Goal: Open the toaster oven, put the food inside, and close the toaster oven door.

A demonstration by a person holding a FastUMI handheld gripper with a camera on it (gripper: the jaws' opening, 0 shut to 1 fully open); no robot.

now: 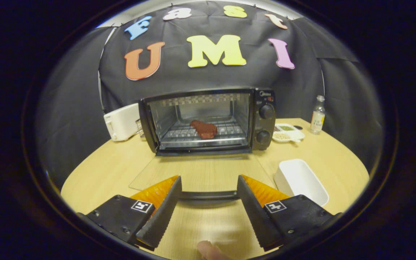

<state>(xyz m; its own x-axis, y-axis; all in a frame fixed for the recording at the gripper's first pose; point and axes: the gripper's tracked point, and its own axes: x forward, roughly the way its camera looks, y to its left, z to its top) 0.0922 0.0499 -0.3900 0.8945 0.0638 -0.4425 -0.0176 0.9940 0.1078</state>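
Hovering with fingers spread and empty, the tongs-like gripper (209, 196) is straddling the door handle (208, 195) of the open toaster oven (208, 121). The reddish food (203, 129) is sitting beyond, on the rack. Closing probably comes next: lifting the handle.

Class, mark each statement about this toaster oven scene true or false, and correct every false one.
1. The toaster oven door is shut. False: it lies folded down flat on the table.
2. A reddish piece of food sits on the rack inside. True.
3. The tongs are clamped on the food. False: they are open, fingers either side of the door handle.
4. A white tray lies right of the door. True.
5. The bottle stands left of the oven. False: it stands to the right; a white toaster is on the left.
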